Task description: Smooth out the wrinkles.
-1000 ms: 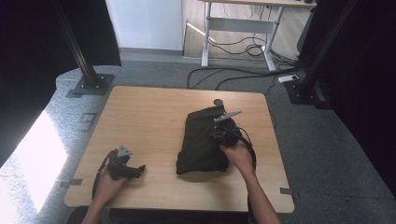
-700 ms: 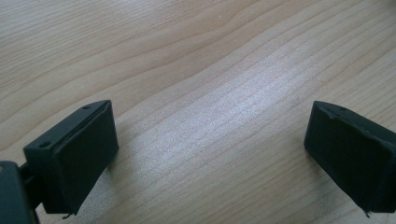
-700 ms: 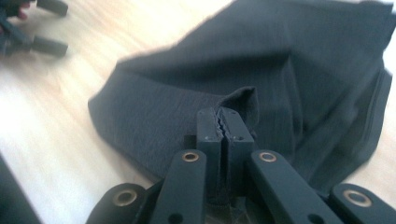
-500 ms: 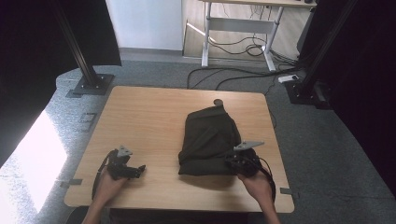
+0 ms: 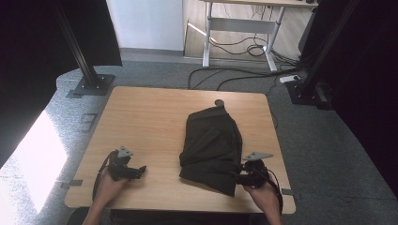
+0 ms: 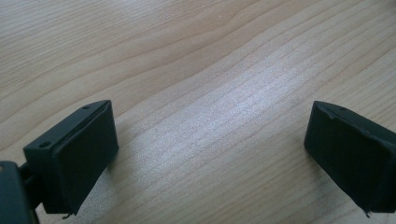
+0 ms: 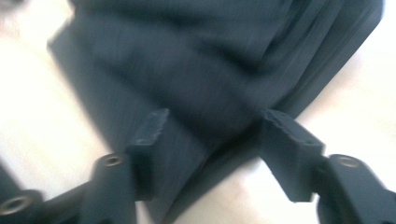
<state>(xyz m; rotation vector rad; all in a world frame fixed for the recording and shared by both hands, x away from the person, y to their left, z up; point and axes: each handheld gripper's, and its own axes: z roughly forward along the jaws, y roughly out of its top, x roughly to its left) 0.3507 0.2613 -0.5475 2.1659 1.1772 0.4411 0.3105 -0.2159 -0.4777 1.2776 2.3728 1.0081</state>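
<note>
Tongs on the right [image 5: 240,178] sit at the near right corner of the dark cloth [image 5: 211,149], which lies folded on the desk [image 5: 150,117], right of centre; left tongs [image 5: 141,170] rest on bare wood well apart. From the left tongs [image 6: 210,144], jaws gape wide, holding nothing. From the right tongs [image 7: 210,140], jaws, just opened, straddle a cloth [image 7: 224,56] fold without pinching.
</note>
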